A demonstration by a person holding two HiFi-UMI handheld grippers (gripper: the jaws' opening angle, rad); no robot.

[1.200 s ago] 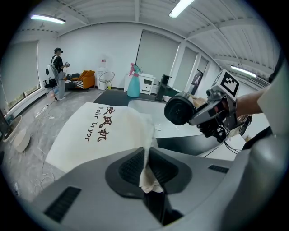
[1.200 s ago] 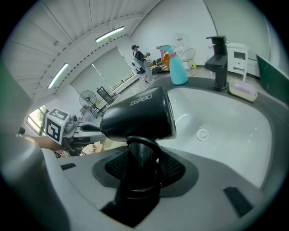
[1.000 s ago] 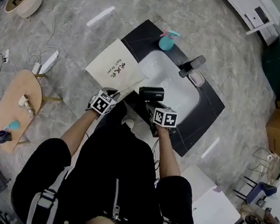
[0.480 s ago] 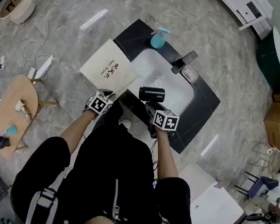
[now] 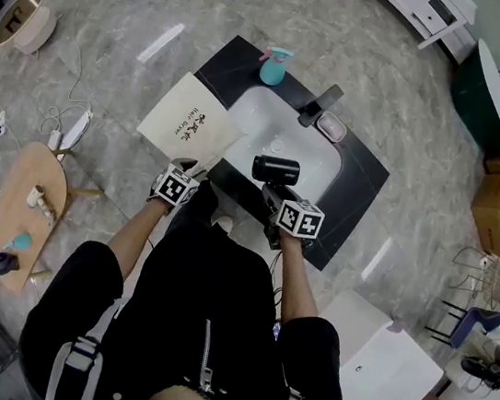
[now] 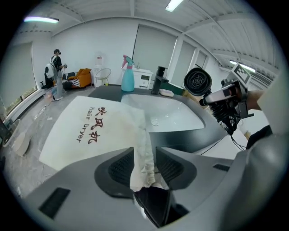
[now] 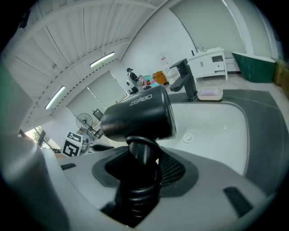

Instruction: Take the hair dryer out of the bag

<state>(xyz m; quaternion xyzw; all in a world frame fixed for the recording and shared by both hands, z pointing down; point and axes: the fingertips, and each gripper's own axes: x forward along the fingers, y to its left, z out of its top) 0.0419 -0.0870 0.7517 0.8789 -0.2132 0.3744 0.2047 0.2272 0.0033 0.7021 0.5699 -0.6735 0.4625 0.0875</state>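
A black hair dryer [image 5: 275,167] hangs over the white sink basin [image 5: 290,133], clear of the bag. My right gripper [image 5: 275,192] is shut on its handle [image 7: 140,158], and the barrel [image 7: 137,118] stands above the jaws. The flat white cloth bag [image 5: 187,123] with red lettering lies on the counter's left end. My left gripper [image 6: 145,164] is at its near corner. Its jaws have just been opening, and the bag's bunched edge [image 6: 142,153] hangs loose between the pads without being pressed. The left gripper view shows the hair dryer [image 6: 198,82] at the right.
On the black counter [image 5: 356,178] behind the basin stand a teal spray bottle [image 5: 273,66], a dark faucet [image 5: 312,106] and a soap dish [image 5: 333,126]. A small wooden table [image 5: 22,198] stands at the left on the marble floor, and cables lie near it.
The right gripper has carried the hair dryer a little to the right, away from the bag. The left hand has stayed at the bag's corner.
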